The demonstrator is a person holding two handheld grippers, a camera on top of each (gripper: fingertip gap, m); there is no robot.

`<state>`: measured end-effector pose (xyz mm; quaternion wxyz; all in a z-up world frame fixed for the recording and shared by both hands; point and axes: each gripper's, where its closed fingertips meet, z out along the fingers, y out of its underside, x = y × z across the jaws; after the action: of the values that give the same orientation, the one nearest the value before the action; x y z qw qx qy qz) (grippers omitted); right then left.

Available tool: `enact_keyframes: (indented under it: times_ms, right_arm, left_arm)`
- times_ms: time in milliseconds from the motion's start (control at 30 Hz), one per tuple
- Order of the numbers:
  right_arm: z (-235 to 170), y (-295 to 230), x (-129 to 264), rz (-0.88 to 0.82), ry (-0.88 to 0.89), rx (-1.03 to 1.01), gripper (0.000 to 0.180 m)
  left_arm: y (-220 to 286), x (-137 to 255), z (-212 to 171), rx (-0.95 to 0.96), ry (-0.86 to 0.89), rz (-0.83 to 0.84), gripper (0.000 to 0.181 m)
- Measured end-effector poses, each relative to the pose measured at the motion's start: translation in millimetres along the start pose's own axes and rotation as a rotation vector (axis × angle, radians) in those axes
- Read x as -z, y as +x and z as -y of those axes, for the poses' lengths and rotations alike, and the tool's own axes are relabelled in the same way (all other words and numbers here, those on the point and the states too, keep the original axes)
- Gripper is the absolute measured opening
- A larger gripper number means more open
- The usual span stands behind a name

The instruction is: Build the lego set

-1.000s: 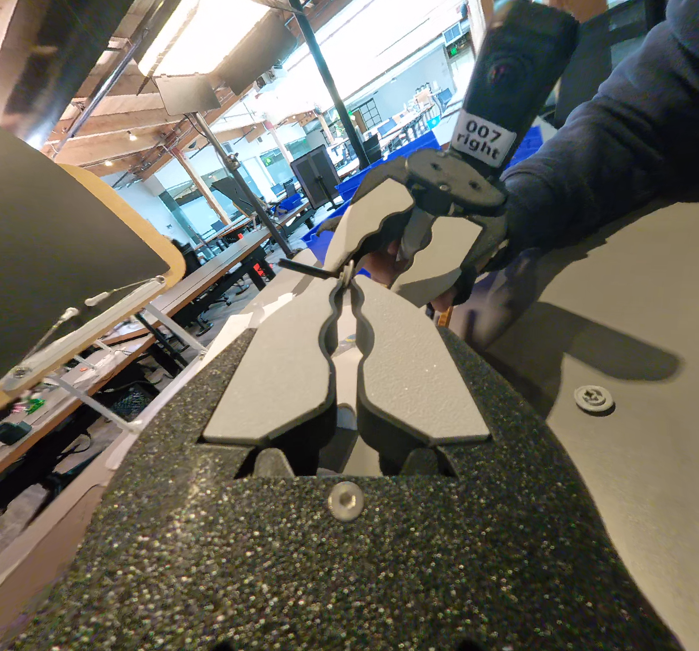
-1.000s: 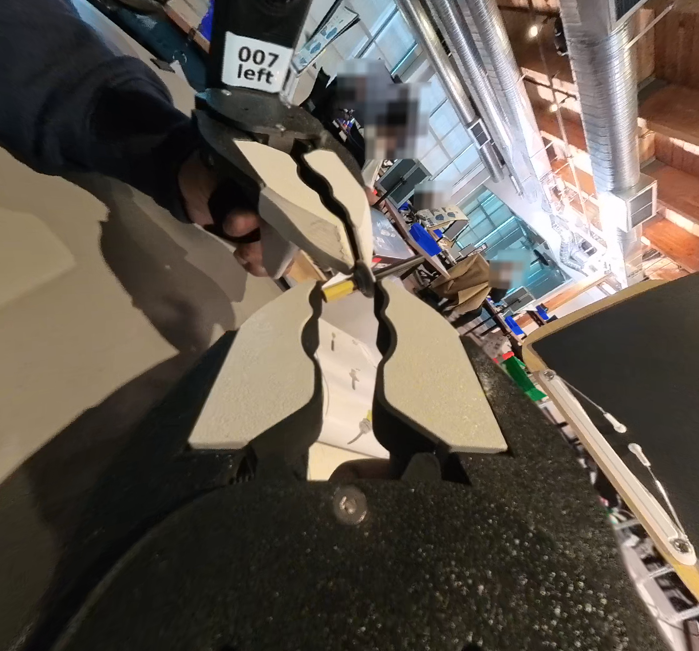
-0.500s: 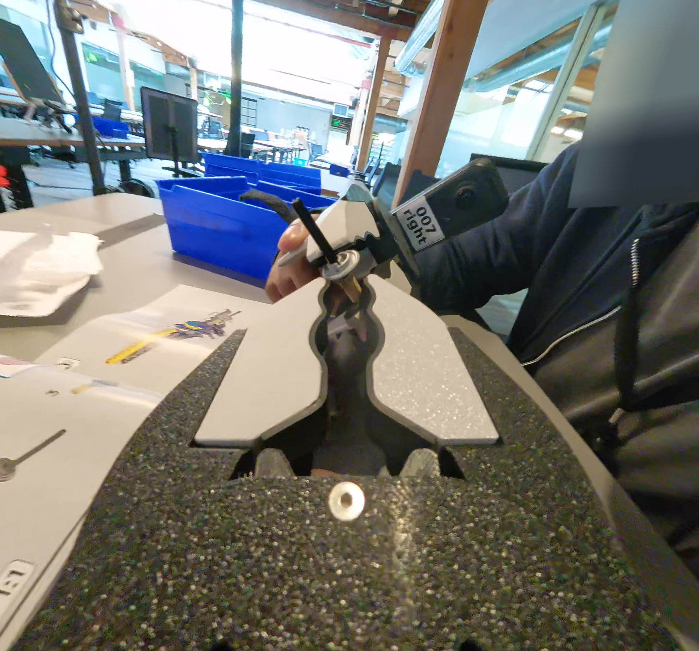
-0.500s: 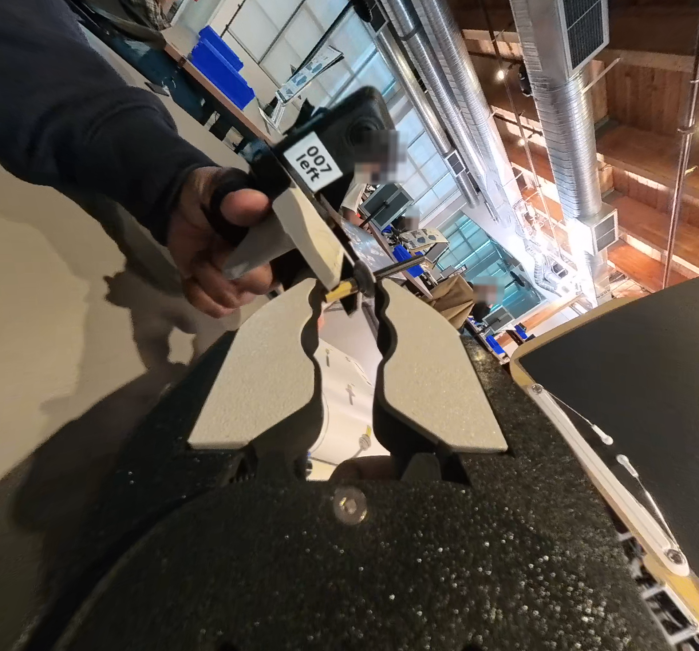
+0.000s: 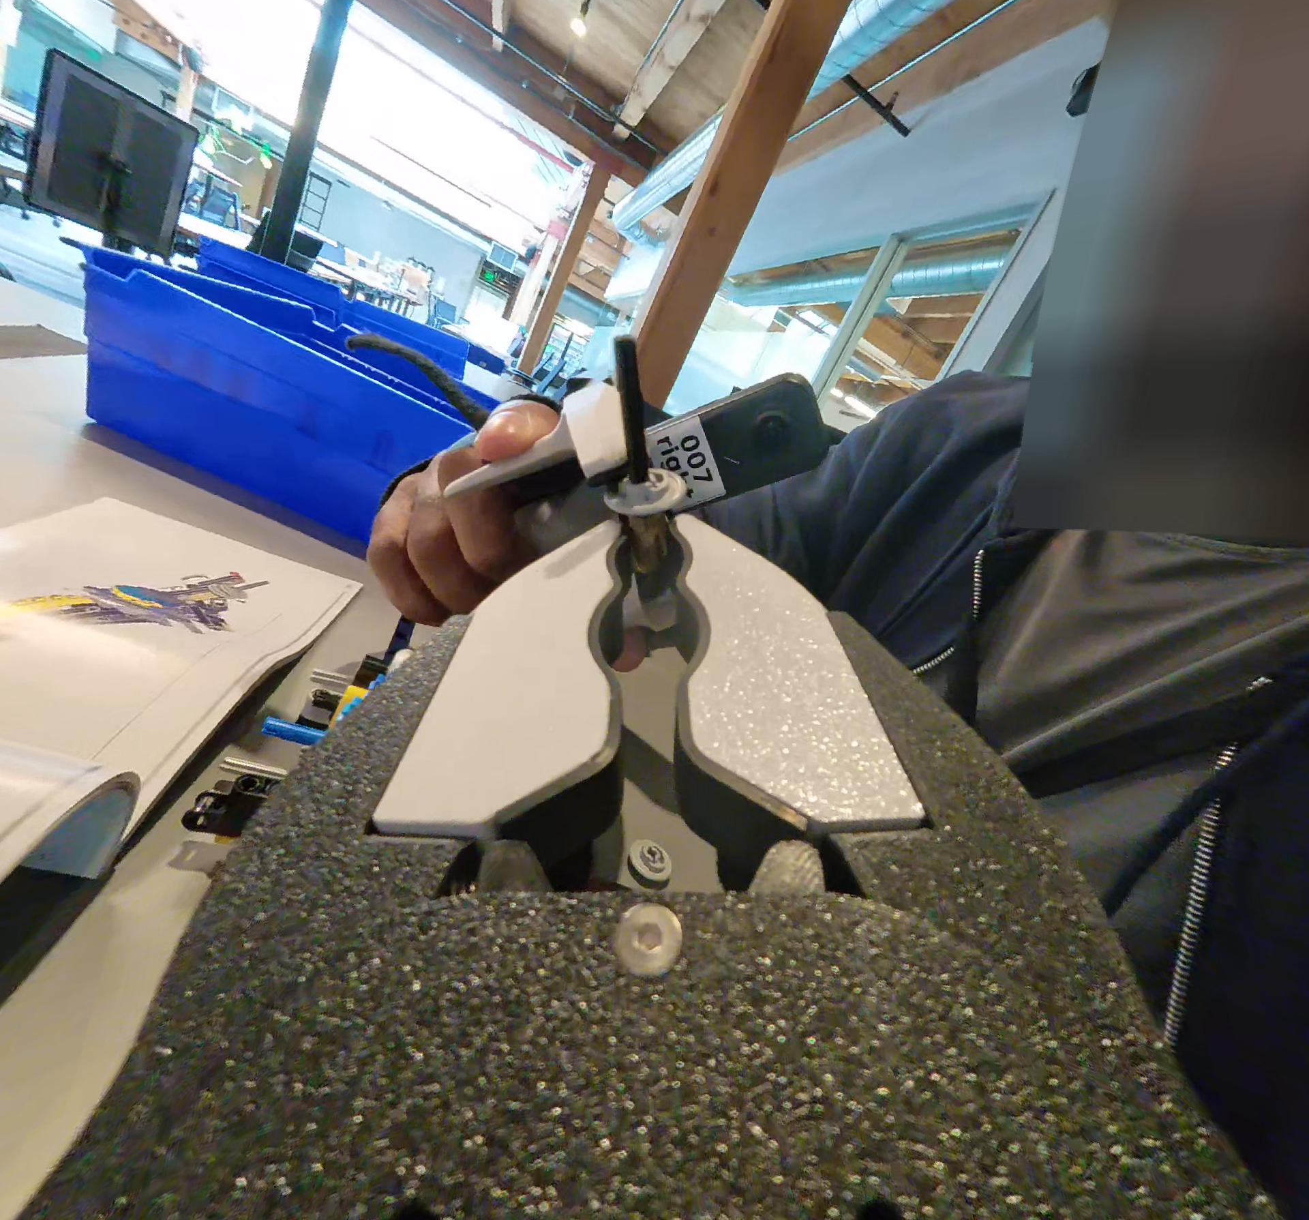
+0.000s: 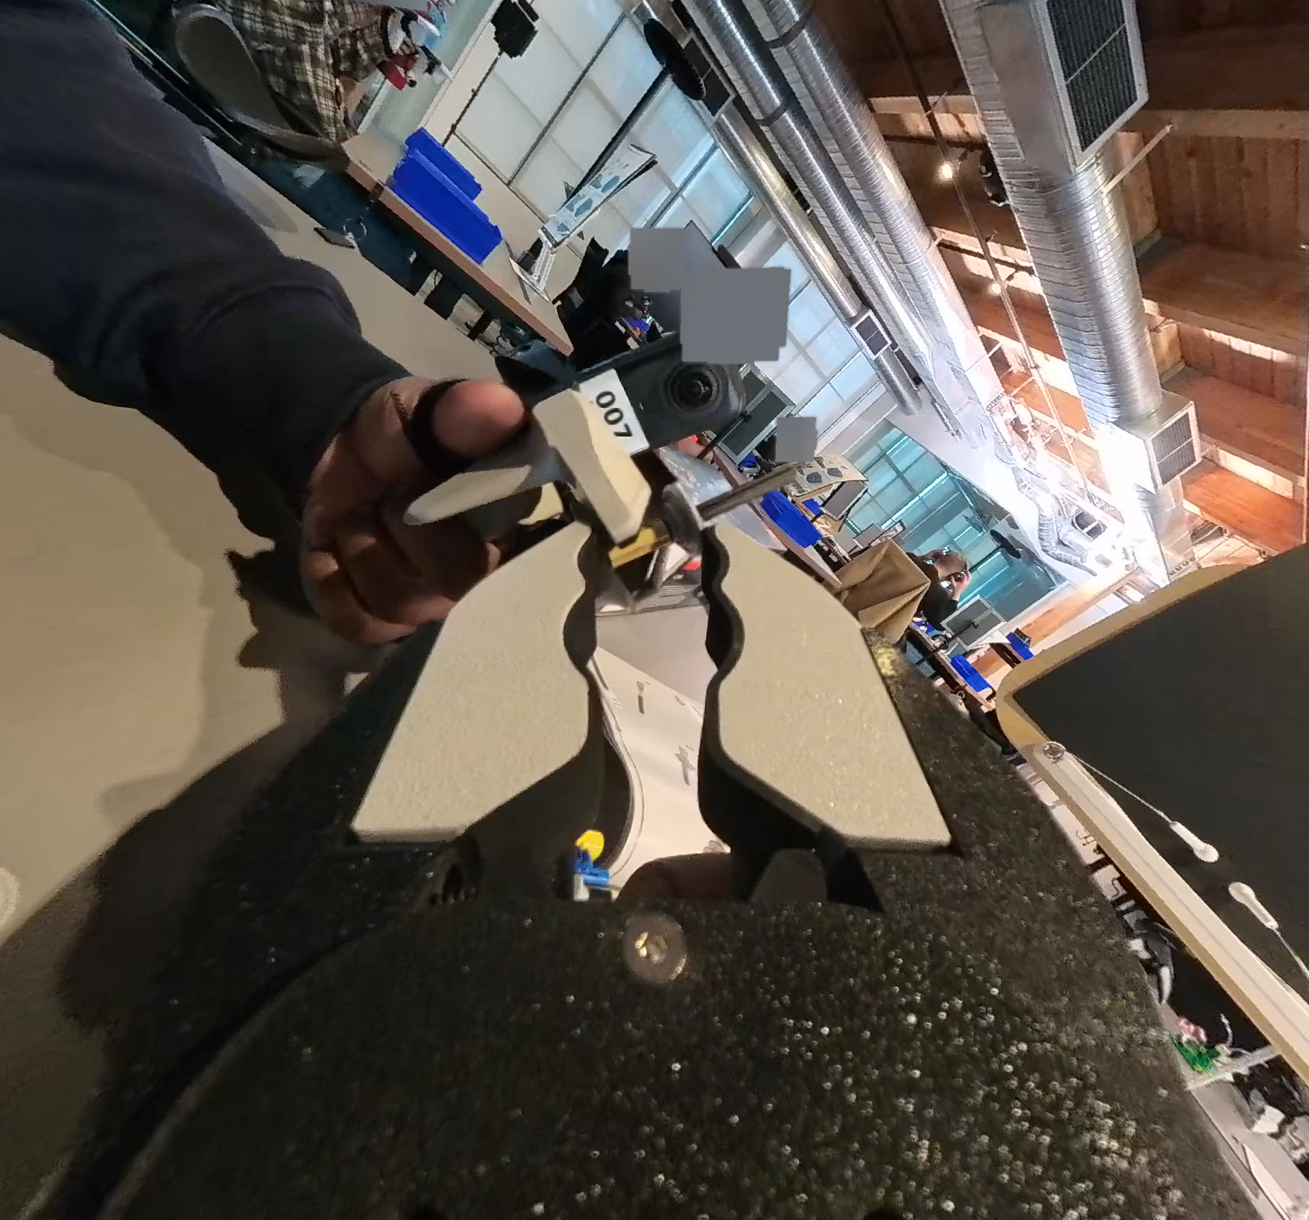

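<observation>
A small lego assembly, a black axle (image 5: 629, 399) through a pale disc (image 5: 644, 493) with a tan piece (image 5: 646, 545) below, is held in the air between both grippers. My left gripper (image 5: 648, 538) is shut on the tan piece, axle pointing up. The right gripper (image 5: 598, 431) shows edge-on just behind it, in a hand. In the right wrist view my right gripper (image 6: 646, 538) has its fingers a little apart around the yellow piece (image 6: 629, 548) and disc (image 6: 680, 513). The left gripper (image 6: 609, 477) comes in from the left there.
An open instruction booklet (image 5: 142, 626) lies on the grey table (image 5: 42, 421), with loose lego pieces (image 5: 312, 711) at its near edge. Blue bins (image 5: 269, 399) stand behind. A person's dark jacket (image 5: 1062, 619) fills the right. A black panel with a wooden edge (image 6: 1169, 725) is on the right. The tips of both grippers are at nearly the same place.
Both grippers have turned together with the assembly held between them. The left wrist view swung from the ceiling to the table, and the axle now points up. Neither grip changed.
</observation>
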<state>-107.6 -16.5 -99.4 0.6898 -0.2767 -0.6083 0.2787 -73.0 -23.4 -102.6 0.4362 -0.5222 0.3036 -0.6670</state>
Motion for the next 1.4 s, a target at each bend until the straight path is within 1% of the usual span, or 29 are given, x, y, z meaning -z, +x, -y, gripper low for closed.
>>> enact_keyframes:
  times_ms: [300,400,633,767,800,867,1067,1133,1200,1300,1400]
  right_arm:
    - [4,-1,1,0.002,0.023,0.009,0.027]
    - [6,-1,2,0.006,0.025,0.027,0.027]
    - [1,0,2,0.017,-0.002,0.000,0.027]
    - [-1,4,0,-0.014,-0.028,-0.034,0.027]
    - [-5,5,-1,-0.028,-0.052,-0.036,0.028]
    - [-11,8,-1,-0.040,-0.086,-0.057,0.038]
    - [-19,13,6,-0.035,-0.184,-0.239,0.058]
    - [-22,8,13,-0.015,-0.229,-0.274,0.056]
    - [-23,1,20,0.010,-0.267,-0.311,0.048]
    - [-28,-16,30,0.058,-0.333,-0.372,0.037]
    - [-38,-39,41,0.114,-0.425,-0.405,0.035]
  left_arm:
    - [2,-1,0,-0.060,-0.010,0.009,0.007]
    - [4,-2,1,-0.037,-0.005,-0.003,0.007]
    - [-1,-1,1,-0.003,-0.009,0.021,0.007]
    - [-1,0,6,-0.008,0.017,0.031,0.007]
    - [0,1,10,-0.011,0.042,0.025,0.007]
    - [0,6,19,-0.023,0.086,0.041,0.007]
    - [-16,28,39,-0.033,0.187,0.140,0.007]
    - [-23,36,41,-0.050,0.188,0.184,0.007]
    - [-32,42,40,-0.108,0.149,0.258,0.007]
    - [-45,50,35,-0.265,0.044,0.404,0.007]
    - [-56,60,34,-0.415,-0.047,0.538,0.007]
